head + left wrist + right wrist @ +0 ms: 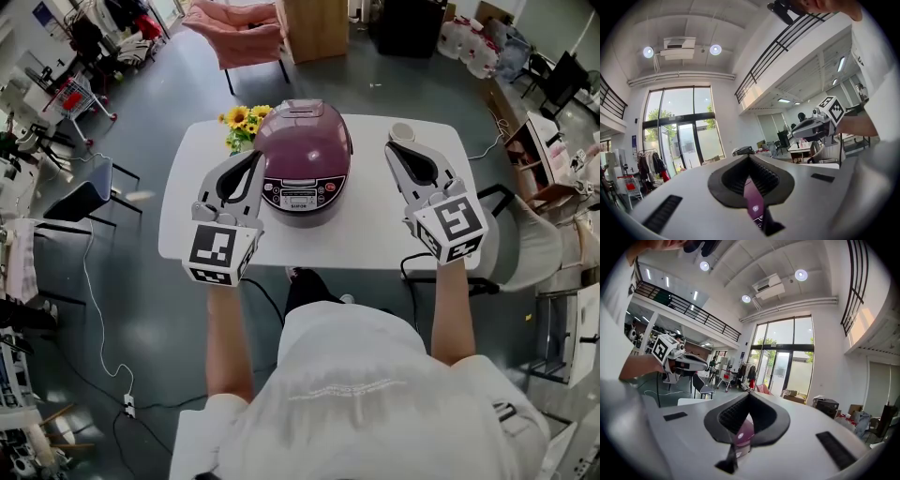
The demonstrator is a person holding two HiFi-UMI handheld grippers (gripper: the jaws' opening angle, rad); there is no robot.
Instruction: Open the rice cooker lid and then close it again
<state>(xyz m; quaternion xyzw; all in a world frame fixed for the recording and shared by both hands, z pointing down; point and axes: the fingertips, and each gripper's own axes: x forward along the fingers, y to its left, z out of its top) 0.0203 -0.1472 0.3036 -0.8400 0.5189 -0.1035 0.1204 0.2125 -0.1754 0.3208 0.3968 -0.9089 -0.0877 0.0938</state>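
Flanking the cooker (305, 155), whose lid (302, 136) lies shut, the left gripper (255, 156) and right gripper (392, 148) hover level, jaws clenched on nothing. This stance suits either lifting that lid or having reshut it. Grey floor (141, 309) under a white table (375, 234): cooker mid-table, sunflowers (241, 122) at far edge, cup (401, 132) toward far-right corner.

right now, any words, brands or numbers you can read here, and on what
No text reads clearly.
Rice cooker control panel: print and button labels, too small to read.
Left gripper and right gripper cubes: square marker patterns, no letters.
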